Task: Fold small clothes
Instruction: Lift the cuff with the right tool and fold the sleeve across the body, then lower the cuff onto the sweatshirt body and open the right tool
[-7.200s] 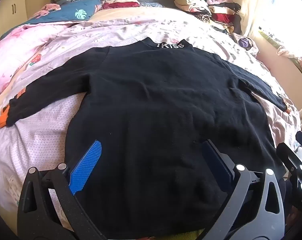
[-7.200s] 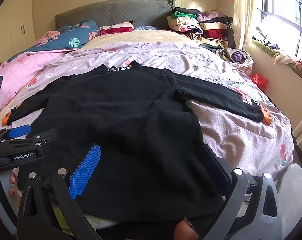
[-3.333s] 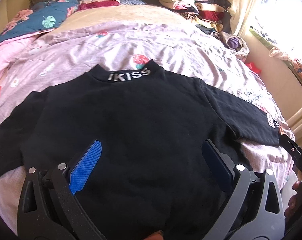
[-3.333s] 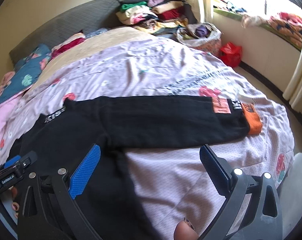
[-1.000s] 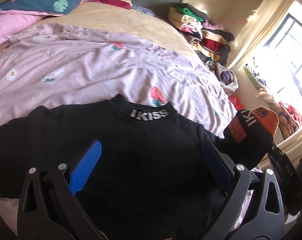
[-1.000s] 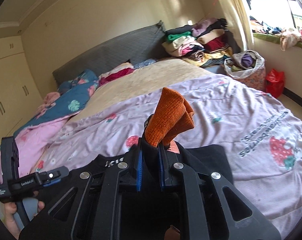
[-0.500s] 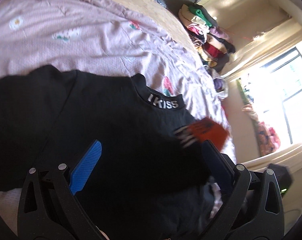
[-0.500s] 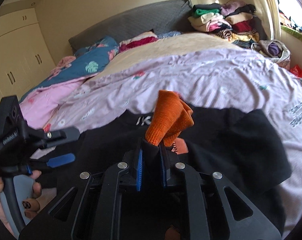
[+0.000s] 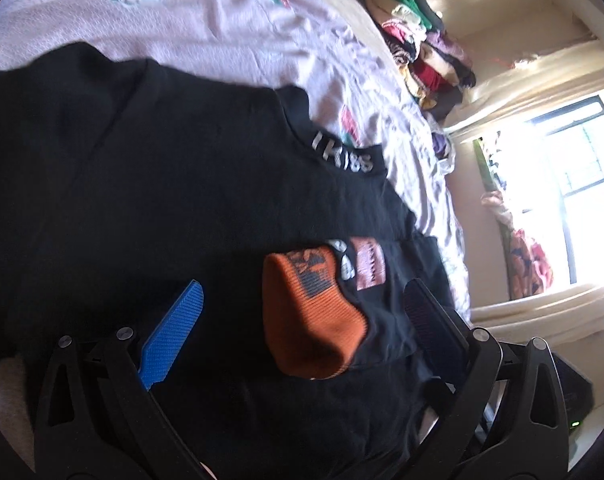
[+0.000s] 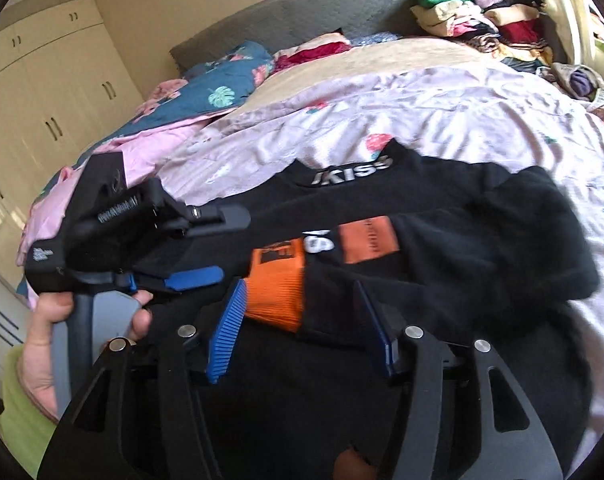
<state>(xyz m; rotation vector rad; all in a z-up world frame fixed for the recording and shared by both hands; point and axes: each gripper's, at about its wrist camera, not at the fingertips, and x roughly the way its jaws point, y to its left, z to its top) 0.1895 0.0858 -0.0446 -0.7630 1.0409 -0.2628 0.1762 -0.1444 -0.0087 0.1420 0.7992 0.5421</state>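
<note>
A black sweatshirt with "IKISS" on the collar lies flat on the bed. Its right sleeve is folded across the chest, and the orange cuff rests on the black body. My left gripper is open and empty, with its fingers either side of the cuff. In the right wrist view the sweatshirt and cuff show too. My right gripper is open, the cuff lying loose between its blue fingers. The left gripper, held by a hand, hovers to the left over the sweatshirt.
The pale pink floral bedsheet surrounds the sweatshirt. A stack of folded clothes sits at the bed's far right corner, with pillows by the grey headboard. A bright window and wall stand on the right.
My right gripper has opened and let go of the orange cuff, which now lies on the sweatshirt's chest. The left gripper has moved in closer over the cuff.
</note>
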